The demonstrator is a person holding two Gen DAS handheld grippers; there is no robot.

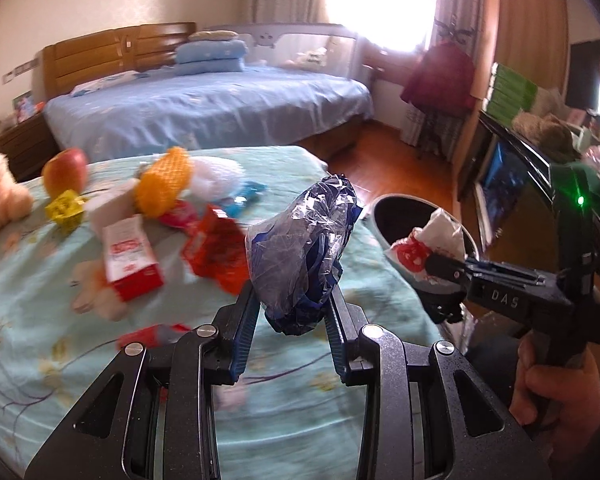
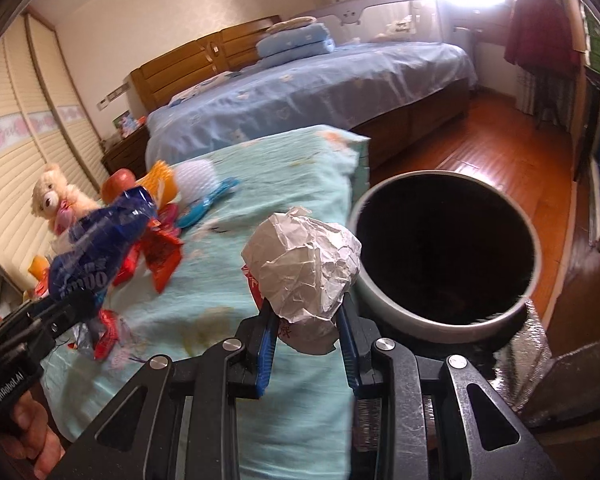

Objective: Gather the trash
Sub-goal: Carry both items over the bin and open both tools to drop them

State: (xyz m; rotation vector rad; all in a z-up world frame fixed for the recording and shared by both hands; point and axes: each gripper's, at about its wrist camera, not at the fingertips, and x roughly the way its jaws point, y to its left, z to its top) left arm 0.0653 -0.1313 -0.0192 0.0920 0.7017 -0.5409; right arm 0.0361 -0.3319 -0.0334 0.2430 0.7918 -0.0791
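My left gripper [image 1: 292, 312] is shut on a crumpled blue plastic wrapper [image 1: 300, 248], held above the bed's turquoise cover; it also shows in the right wrist view [image 2: 96, 248]. My right gripper [image 2: 306, 320] is shut on a crumpled white paper wrapper with red print [image 2: 304, 268], just left of the round bin [image 2: 444, 320]. In the left wrist view the right gripper [image 1: 432, 264] holds that wrapper [image 1: 432, 240] over the bin's rim [image 1: 384, 208]. The bin's inside is dark.
On the turquoise cover [image 1: 60, 360] lie a red and white carton [image 1: 130, 256], red wrappers [image 1: 216, 256], a yellow wrapper [image 1: 66, 208], an apple [image 1: 64, 172], an orange foam net [image 1: 164, 184] and a teddy bear [image 2: 56, 200]. A blue bed [image 1: 204, 108] stands behind, with wooden floor [image 2: 480, 148] to the right.
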